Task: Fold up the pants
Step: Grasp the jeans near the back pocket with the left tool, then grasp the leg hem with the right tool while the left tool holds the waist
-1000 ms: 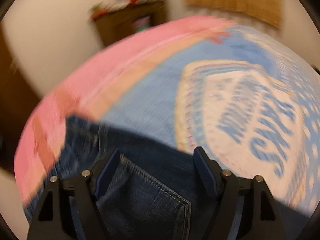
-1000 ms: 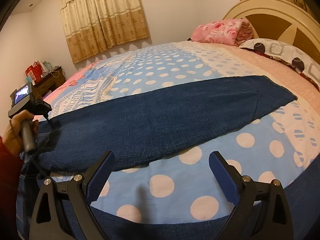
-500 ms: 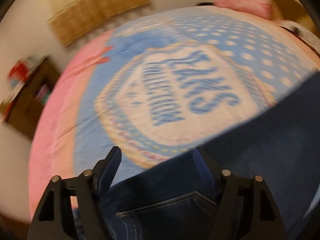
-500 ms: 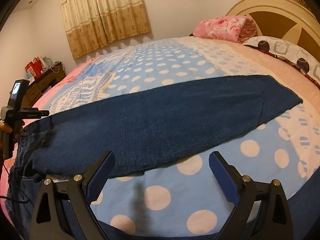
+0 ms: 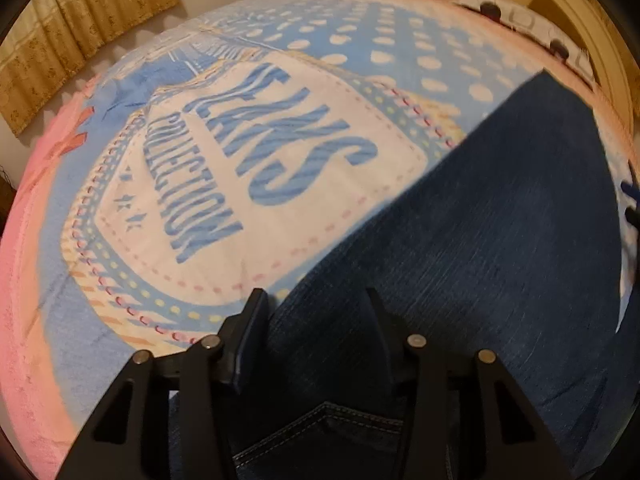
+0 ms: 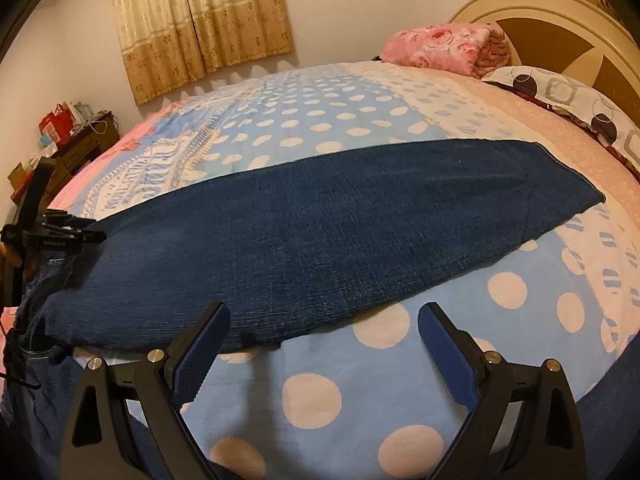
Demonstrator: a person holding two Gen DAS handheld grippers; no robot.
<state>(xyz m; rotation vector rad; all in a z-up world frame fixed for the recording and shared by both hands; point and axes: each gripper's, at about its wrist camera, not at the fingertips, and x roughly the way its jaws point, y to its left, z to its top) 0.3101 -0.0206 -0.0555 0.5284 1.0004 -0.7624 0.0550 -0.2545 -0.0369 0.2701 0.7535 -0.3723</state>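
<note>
Dark blue jeans (image 6: 320, 232) lie flat across the bed, legs laid together and stretching right to the hem near the pillows. In the left wrist view the jeans (image 5: 480, 240) fill the right and lower part, with a stitched pocket at the bottom. My left gripper (image 5: 316, 304) is open, its jaws straddling the upper edge of the jeans near the waist; it also shows in the right wrist view (image 6: 92, 236) at the far left. My right gripper (image 6: 324, 320) is open and empty, just in front of the jeans' near edge at mid-leg.
The bedspread (image 6: 320, 396) is blue with white dots and a pink border, with a "JEANS COLLECTION" print (image 5: 256, 152). A pink folded blanket (image 6: 440, 48) and patterned pillow (image 6: 568, 100) lie by the headboard. A dark dresser (image 6: 76, 140) stands at the left wall.
My left gripper has swung right to look along the jeans' length and its jaws have narrowed somewhat. My right gripper has stayed open and barely moved.
</note>
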